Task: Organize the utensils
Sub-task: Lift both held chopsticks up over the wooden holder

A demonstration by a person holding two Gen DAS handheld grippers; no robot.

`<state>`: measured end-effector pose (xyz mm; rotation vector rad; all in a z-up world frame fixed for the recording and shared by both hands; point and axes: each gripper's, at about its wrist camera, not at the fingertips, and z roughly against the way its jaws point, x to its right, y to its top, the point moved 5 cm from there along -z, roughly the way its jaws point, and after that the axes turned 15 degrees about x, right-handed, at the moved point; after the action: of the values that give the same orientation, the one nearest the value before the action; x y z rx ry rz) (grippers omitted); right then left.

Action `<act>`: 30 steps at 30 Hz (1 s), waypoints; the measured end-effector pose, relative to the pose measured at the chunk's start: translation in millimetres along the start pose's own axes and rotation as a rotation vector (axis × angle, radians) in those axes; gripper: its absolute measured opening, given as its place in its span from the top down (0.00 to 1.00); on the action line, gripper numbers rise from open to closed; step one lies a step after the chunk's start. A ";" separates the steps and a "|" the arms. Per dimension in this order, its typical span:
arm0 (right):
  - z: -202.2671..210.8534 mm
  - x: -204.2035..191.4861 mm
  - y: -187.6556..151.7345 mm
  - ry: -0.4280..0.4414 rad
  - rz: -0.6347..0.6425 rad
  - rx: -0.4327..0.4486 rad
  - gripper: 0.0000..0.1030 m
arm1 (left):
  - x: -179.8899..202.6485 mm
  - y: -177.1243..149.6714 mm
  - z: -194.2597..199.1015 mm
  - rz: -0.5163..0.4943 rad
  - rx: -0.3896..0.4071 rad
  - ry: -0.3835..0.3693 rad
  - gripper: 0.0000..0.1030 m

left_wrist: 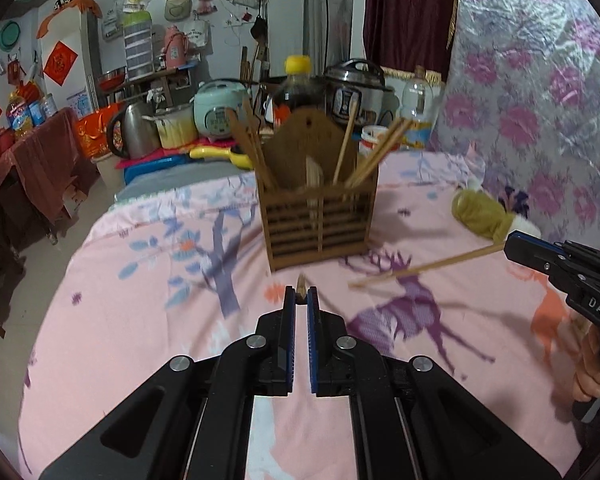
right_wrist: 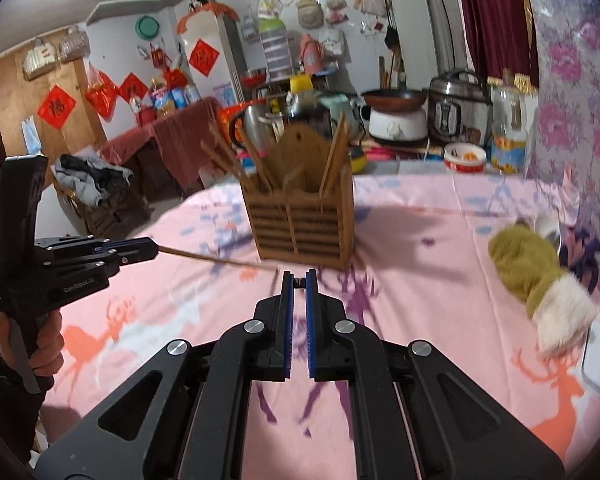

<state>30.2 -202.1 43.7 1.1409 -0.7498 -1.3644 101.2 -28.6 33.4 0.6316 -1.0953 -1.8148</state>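
Left gripper is clamped on a chopstick, tip poking out toward the slatted wooden chopstick holder just ahead. Right gripper is pinched on another chopstick, though its own view probably hides it end-on.

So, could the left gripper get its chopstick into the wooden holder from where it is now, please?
Probably yes: the left gripper is shut on a chopstick, and only bare cloth lies between it and the open-topped holder.

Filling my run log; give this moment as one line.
left gripper: shut on chopstick | right gripper: shut on chopstick | holder: ahead
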 end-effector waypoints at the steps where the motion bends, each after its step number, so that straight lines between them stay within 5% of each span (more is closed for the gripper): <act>1: -0.2 -2.1 7.2 0.003 0.003 0.009 0.94 | 0.8 7.0 -0.1 -0.002 0.005 -0.003 0.94; 8: -0.9 -14.7 46.4 0.006 0.039 0.064 0.94 | 8.8 47.8 -0.6 -0.017 0.037 -0.020 0.94; 20: -9.9 -9.1 40.1 0.012 0.011 0.057 0.94 | 14.2 57.7 -5.5 0.001 0.049 -0.038 0.94; 30: -7.1 -10.3 69.0 0.005 0.015 0.102 0.94 | 16.8 87.0 -7.8 -0.012 0.075 -0.037 0.94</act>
<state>59.8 -201.0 107.2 1.2159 -0.8306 -1.3226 136.9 -64.7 106.4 0.6520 -1.1912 -1.8090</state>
